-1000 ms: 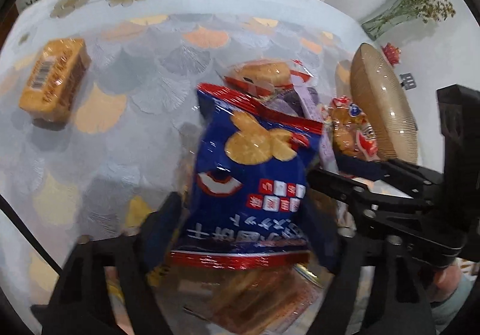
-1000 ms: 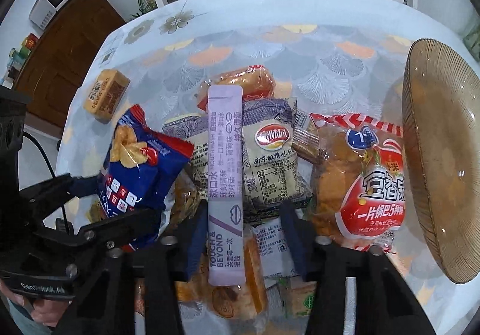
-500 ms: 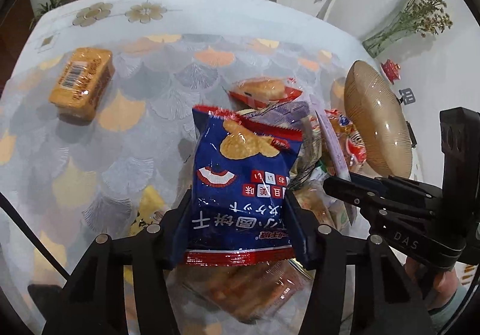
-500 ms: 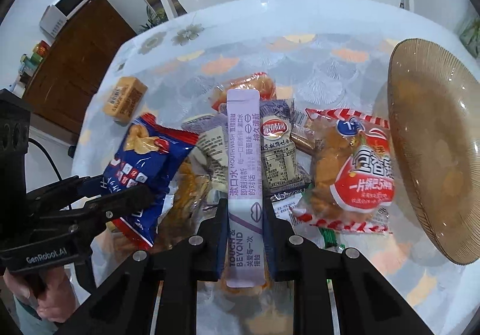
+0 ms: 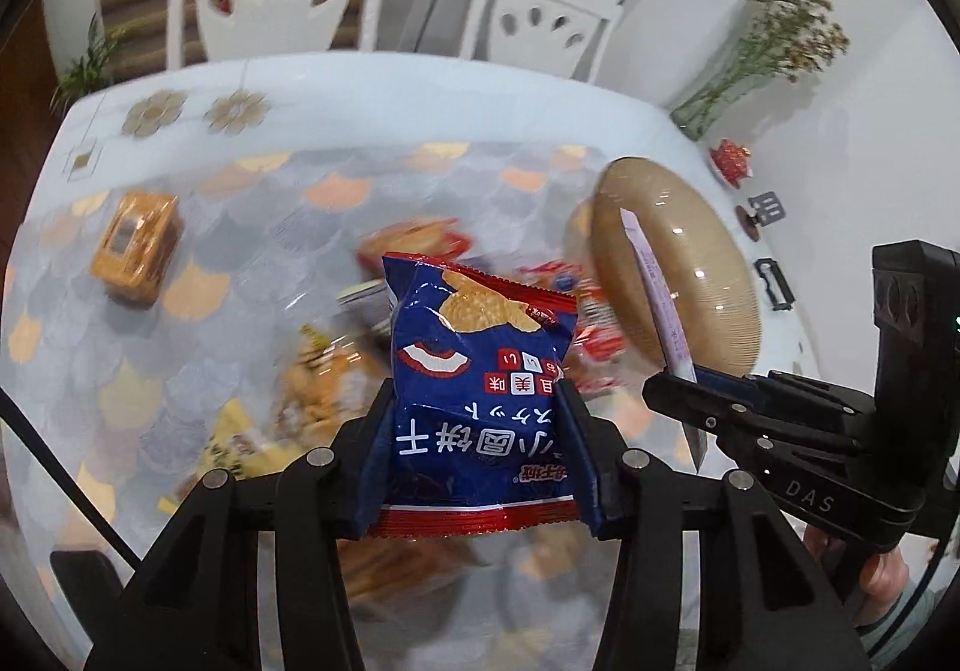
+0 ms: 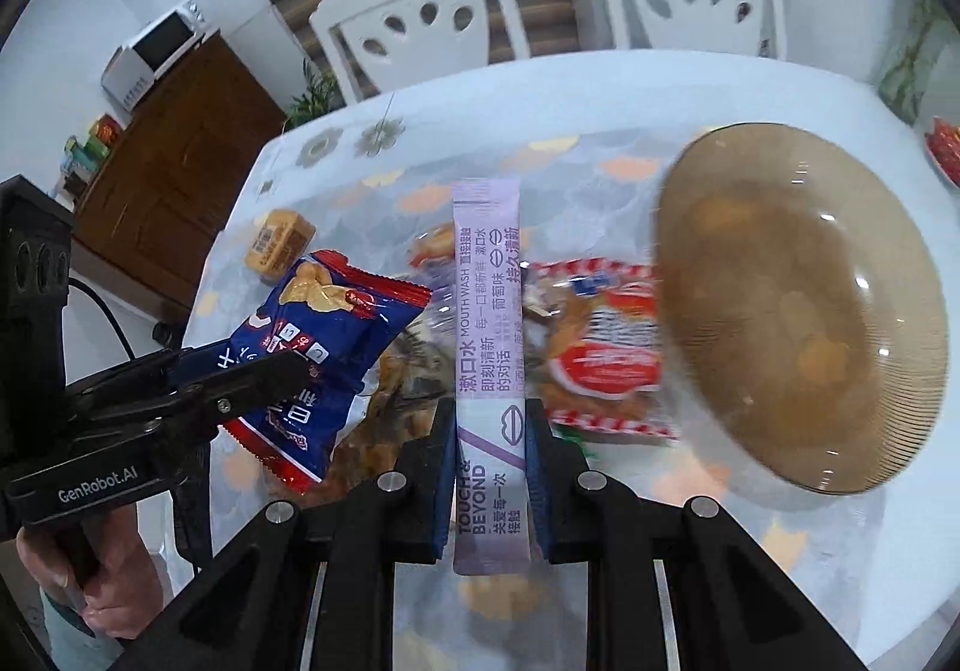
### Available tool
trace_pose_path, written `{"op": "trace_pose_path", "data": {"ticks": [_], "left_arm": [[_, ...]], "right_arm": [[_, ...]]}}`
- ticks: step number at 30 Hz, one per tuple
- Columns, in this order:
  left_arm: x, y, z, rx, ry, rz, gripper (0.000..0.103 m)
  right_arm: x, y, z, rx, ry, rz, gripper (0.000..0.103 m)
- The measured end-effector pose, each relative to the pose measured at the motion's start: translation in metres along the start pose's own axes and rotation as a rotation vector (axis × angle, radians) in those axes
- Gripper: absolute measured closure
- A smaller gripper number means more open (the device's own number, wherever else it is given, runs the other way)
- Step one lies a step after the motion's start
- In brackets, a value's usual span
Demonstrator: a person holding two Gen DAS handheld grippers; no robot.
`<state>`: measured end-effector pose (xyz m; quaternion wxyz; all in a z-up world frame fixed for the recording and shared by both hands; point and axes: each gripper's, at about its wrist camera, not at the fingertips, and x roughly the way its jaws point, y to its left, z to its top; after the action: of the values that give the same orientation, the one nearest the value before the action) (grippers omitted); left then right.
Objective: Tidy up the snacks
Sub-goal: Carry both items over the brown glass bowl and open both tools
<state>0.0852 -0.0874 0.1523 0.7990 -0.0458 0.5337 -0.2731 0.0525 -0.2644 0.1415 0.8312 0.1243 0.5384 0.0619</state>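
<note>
From the left wrist, the left claw point(image 5: 480, 455) is closing its jaws on the blue cracker bag point(image 5: 480, 383), pads pressed into both sides. The bag hangs clear above the snack pile point(image 5: 336, 371) on the desk point(image 5: 180, 323), its long axis running away from the claw, red crimped seams at both ends and glossy, puffy foil. The amber bowl point(image 5: 678, 275) lies off to the right, so the right hand is the nearer one.

From the right wrist, the right claw point(image 6: 489, 473) is clamped tight on a slim lilac mouthwash sachet point(image 6: 487, 323), pointing straight ahead, also off the desk. The bowl point(image 6: 804, 311) sits just right of it, empty as far as I can tell. The sachet looks flat and slightly stiff.
</note>
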Motion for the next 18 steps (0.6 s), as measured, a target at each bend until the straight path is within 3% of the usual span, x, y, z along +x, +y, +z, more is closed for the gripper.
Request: {"op": "trace_pose_path", "data": {"ticks": [8, 18], "left_arm": [[0.011, -0.067, 0.024, 0.079, -0.024, -0.047, 0.057], [0.057, -0.139, 0.047, 0.148, 0.013, -0.090, 0.060]], "right_arm": [[-0.046, -0.067, -0.001, 0.099, -0.050, -0.052, 0.083], [-0.063, -0.167, 0.004, 0.238, -0.005, -0.181, 0.083]]}}
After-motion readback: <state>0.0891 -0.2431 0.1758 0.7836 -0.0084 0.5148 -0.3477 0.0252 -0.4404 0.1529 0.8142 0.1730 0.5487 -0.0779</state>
